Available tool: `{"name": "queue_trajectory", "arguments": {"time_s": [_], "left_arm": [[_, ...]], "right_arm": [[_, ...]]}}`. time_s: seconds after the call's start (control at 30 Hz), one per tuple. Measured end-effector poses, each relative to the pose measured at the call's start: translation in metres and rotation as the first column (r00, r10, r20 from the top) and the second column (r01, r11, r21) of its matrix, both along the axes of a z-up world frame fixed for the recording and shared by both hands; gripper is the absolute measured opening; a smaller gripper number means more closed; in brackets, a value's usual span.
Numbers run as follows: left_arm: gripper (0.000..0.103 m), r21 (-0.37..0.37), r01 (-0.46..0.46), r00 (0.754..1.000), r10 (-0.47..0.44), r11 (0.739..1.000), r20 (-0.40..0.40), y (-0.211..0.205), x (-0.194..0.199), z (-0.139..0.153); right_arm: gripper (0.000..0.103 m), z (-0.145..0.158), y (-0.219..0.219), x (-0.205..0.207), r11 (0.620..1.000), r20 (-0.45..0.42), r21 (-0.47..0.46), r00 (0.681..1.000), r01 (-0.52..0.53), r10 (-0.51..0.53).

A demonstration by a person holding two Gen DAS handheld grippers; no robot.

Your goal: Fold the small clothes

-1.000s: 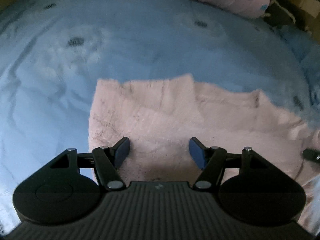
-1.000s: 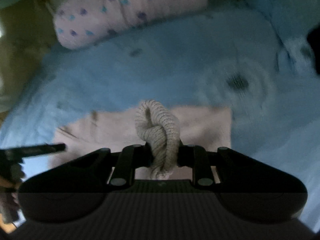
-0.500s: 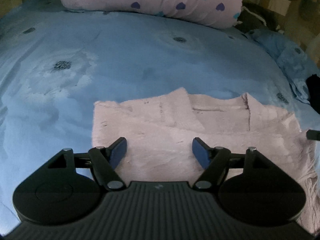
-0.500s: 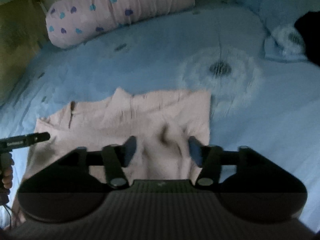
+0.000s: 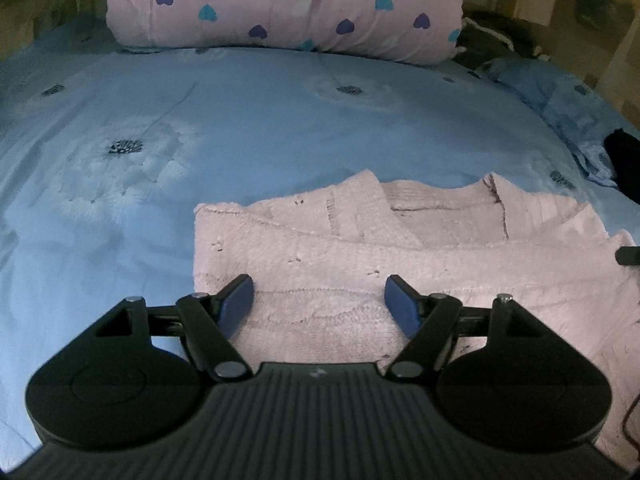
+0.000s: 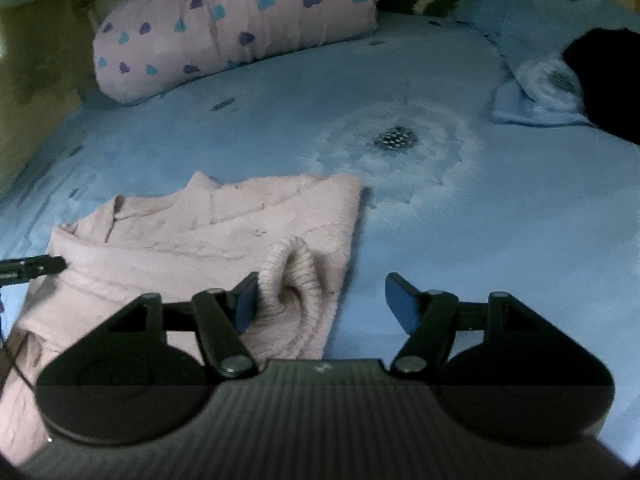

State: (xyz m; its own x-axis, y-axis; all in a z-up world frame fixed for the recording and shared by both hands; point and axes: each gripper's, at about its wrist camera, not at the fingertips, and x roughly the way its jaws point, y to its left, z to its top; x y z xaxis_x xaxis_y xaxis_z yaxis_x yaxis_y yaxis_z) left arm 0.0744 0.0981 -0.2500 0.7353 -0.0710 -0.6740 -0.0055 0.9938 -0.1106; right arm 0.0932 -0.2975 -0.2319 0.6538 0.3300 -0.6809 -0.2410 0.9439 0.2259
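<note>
Lying place: the pink sweater (image 5: 400,264) is spread on the bed (image 5: 260,128), on the near side of the blue sheet, partly folded, with layers over each other at its far edge.
Sweater, details: knitted and soft; a ribbed cuff (image 6: 288,280) stands up in a small bump near the right edge of the cloth.
Left hand-held gripper (image 5: 320,304): its blue pads stand wide apart above the near part of the sweater; nothing is pinched between them.
Right hand-held gripper (image 6: 322,300): the jaws are opening; the left pad (image 6: 246,300) is just beside the ribbed cuff and may touch it, the right pad is over the bare blue sheet; the cuff is not squeezed.
Between the two: a dark tip of the other tool shows at the edge of each view, near the sweater.
Pillow (image 5: 280,8): pink with blue and purple hearts, at the far end of the bed.
Blue cloth (image 6: 532,80): bunched up at the far right of the bed.
Dark cloth (image 6: 608,80): lies at the far right, on the blue cloth.
Sheet pattern: pale dandelion heads (image 6: 394,140) are printed on the blue.
</note>
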Motion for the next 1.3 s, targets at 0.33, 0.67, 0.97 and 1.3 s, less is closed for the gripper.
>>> {"name": "queue_trajectory", "arguments": {"time_s": [0.33, 0.67, 0.97, 1.3], "left_arm": [[0.080, -0.024, 0.054, 0.996, -0.052, 0.998, 0.074, 0.012, -0.007, -0.013], [0.082, -0.013, 0.062, 0.996, -0.061, 0.998, 0.062, 0.010, -0.003, -0.014], [0.082, 0.007, 0.010, 1.000, -0.011, 1.000, 0.027, 0.003, -0.002, -0.008], [0.082, -0.025, -0.025, 1.000, 0.025, 0.999, -0.009, 0.003, -0.059, 0.040]], "right_arm": [[0.071, -0.019, 0.013, 0.020, 0.994, 0.010, 0.068, 0.997, -0.081, 0.081], [0.074, -0.026, 0.009, 0.028, 0.987, 0.054, 0.109, 0.992, -0.122, 0.117], [0.073, -0.018, 0.003, 0.019, 0.990, 0.007, 0.128, 0.998, -0.061, 0.061], [0.073, 0.020, 0.015, -0.030, 0.993, -0.008, 0.090, 0.997, -0.074, 0.075]]}}
